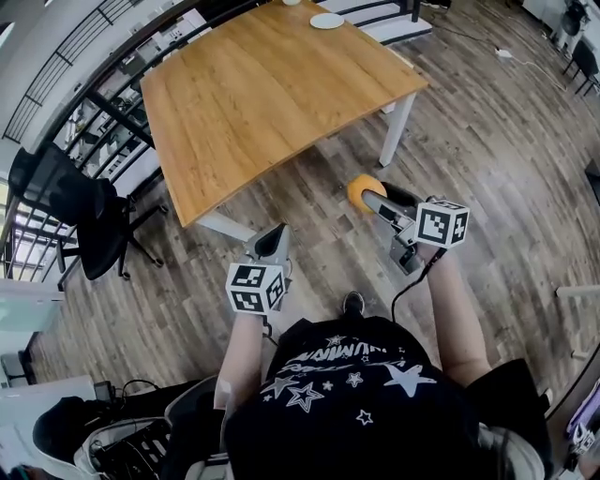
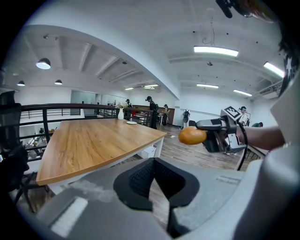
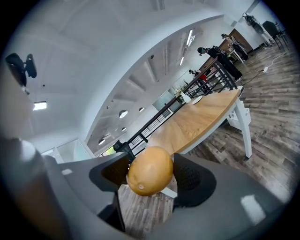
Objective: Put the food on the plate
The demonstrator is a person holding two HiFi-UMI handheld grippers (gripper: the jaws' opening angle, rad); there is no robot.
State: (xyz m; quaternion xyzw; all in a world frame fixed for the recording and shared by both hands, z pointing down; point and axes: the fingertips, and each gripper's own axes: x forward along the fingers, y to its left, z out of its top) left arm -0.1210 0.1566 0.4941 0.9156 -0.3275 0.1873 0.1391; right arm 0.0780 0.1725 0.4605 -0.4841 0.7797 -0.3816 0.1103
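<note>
A round orange-yellow piece of food [image 3: 150,170] sits clamped between the pads of my right gripper [image 1: 368,198], held in the air over the wooden floor, short of the table's near corner. The same food [image 2: 191,135] shows from the side in the left gripper view. A small white plate [image 1: 326,21] rests at the far end of the wooden table [image 1: 253,94], well away from both grippers. My left gripper [image 1: 273,243] hovers beside the table's near edge, its pads [image 2: 140,180] closed together with nothing between them.
A black office chair [image 1: 75,211] stands left of the table by a black railing [image 1: 84,56]. A white table leg [image 1: 397,131] stands just beyond the right gripper. A white bin [image 2: 149,151] sits under the table. People [image 2: 152,111] stand far behind.
</note>
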